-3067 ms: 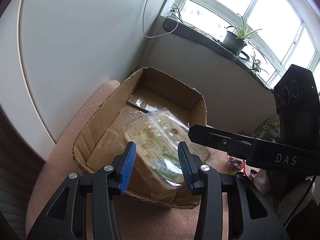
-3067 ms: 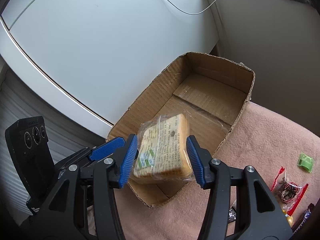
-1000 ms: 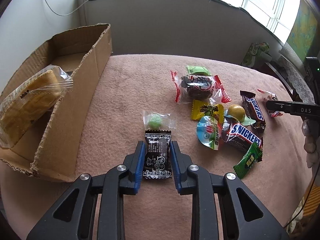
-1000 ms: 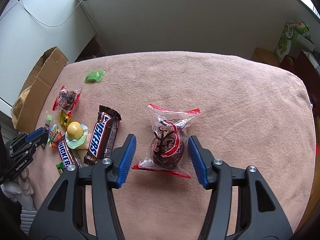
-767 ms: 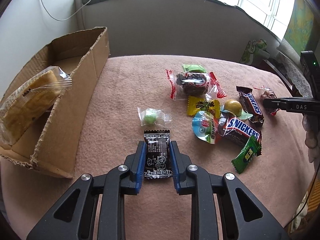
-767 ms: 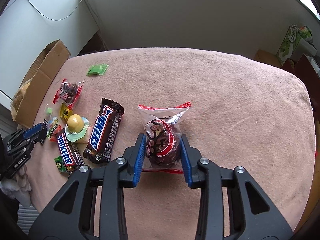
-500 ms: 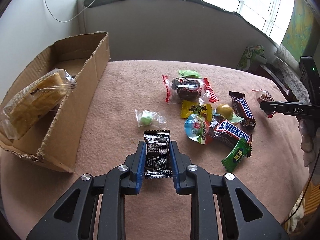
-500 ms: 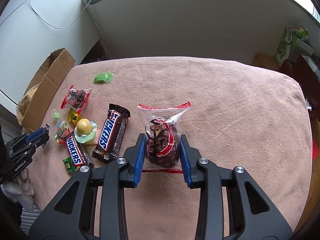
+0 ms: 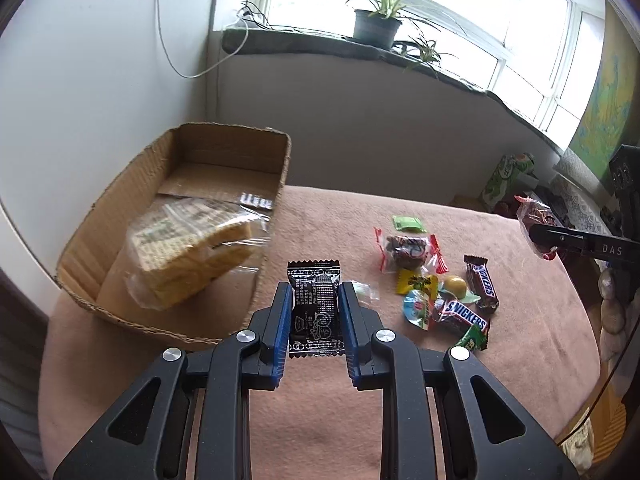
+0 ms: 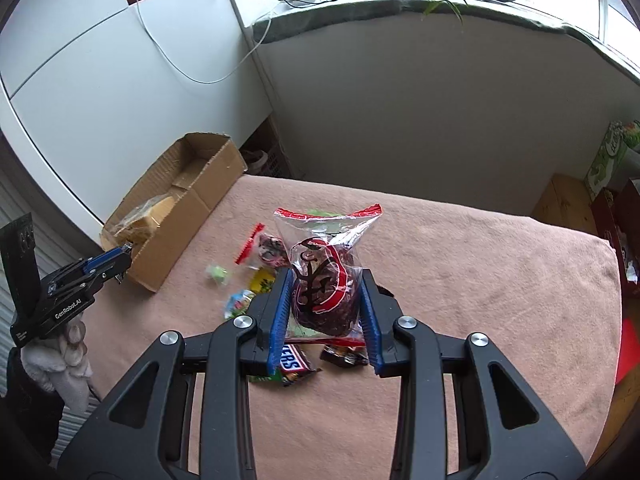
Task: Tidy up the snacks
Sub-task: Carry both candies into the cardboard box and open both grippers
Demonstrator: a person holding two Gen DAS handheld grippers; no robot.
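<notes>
- Black wrapper with white print: this small snack packet (image 9: pixel 316 312) is clamped between the blue pads of the left hand-held gripper (image 9: pixel 314 322), lifted above the pink-covered table (image 9: pixel 320 420) just beside the cardboard box (image 9: pixel 224 148).
- Inside the box lies a bagged slice of bread (image 9: pixel 192 252), leaning toward the near end.
- The right hand-held gripper (image 10: pixel 324 312) is clenched on a clear bag with red edges (image 10: pixel 324 280) holding a dark round treat (raised off the table, over the other sweets).
- On the table, well apart from the box, sits a loose cluster: two Snickers bars (image 9: pixel 466 316), a yellow ball candy (image 9: pixel 454 283), a yellow packet (image 9: pixel 414 281), a second red-edged bag (image 9: pixel 406 252) and a green packet (image 9: pixel 408 223).
</notes>
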